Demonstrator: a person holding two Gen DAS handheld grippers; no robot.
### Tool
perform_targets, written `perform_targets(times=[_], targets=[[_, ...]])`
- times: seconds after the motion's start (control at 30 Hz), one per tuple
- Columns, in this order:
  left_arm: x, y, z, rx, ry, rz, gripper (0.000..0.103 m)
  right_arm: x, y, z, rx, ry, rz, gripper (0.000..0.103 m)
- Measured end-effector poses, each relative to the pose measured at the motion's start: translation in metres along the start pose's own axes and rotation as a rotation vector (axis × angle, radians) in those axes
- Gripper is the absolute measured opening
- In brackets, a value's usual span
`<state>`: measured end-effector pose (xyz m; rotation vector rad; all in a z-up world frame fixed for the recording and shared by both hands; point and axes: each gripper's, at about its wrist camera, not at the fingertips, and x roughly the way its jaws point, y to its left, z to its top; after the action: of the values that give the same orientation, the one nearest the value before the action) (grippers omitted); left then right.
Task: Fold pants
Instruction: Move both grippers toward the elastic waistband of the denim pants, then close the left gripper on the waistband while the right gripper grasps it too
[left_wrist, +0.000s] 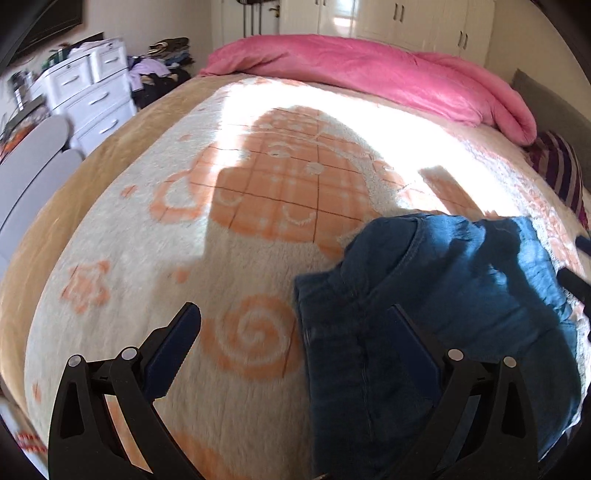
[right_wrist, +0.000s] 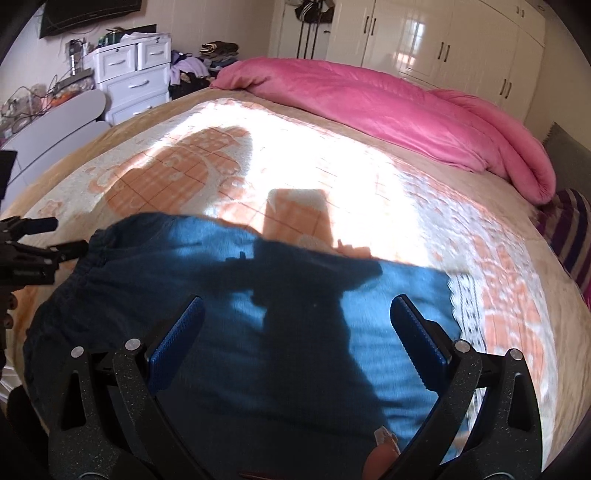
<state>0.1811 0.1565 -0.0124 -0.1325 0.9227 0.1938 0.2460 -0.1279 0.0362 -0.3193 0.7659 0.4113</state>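
Sunlit cream-and-orange blanket (left_wrist: 236, 280) covers the bed with plenty of bare room to the left, where the left gripper (left_wrist: 295, 332) hangs with jaws spread, empty, over the pants' (left_wrist: 436, 295) left edge. Rightward, the right gripper (right_wrist: 297, 317) gapes empty above the blue cloth; I'd pinch matching corners and fold toward the open blanket, clear of the pink duvet (right_wrist: 388, 110).

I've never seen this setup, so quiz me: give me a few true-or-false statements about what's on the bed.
1. The pants are blue. True.
2. The left claw grips the pants. False: it is open and holds nothing.
3. A pink quilt lies at the bed's far side. True.
4. The right claw is shut. False: it is open over the pants.
5. The blanket is plain white. False: it has orange patterns.
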Motion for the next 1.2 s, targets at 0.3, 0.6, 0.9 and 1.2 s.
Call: perform_targets(times=[0.3,0.6,0.9,1.2], targets=[[0.037,-0.007,0.019,0.071,0.033,-0.076,0.099,0.050,-0.006,0.035,-0.015,0.072,0.032,0.095],[0.051,-0.033,0.023,0.197,0.034,-0.185,0.016,0.086,0.010,0.055,-0.113,0.110,0.067,0.095],[0.021,-0.010,0.022,0.132,-0.080,-0.213,0.011,0.095,0.035,0.060,-0.246,0.096,0.123,0.095],[0.003,-0.016,0.024,0.174,-0.136,-0.188,0.011,0.116,0.064,0.062,-0.390,0.149,0.213,0.056]])
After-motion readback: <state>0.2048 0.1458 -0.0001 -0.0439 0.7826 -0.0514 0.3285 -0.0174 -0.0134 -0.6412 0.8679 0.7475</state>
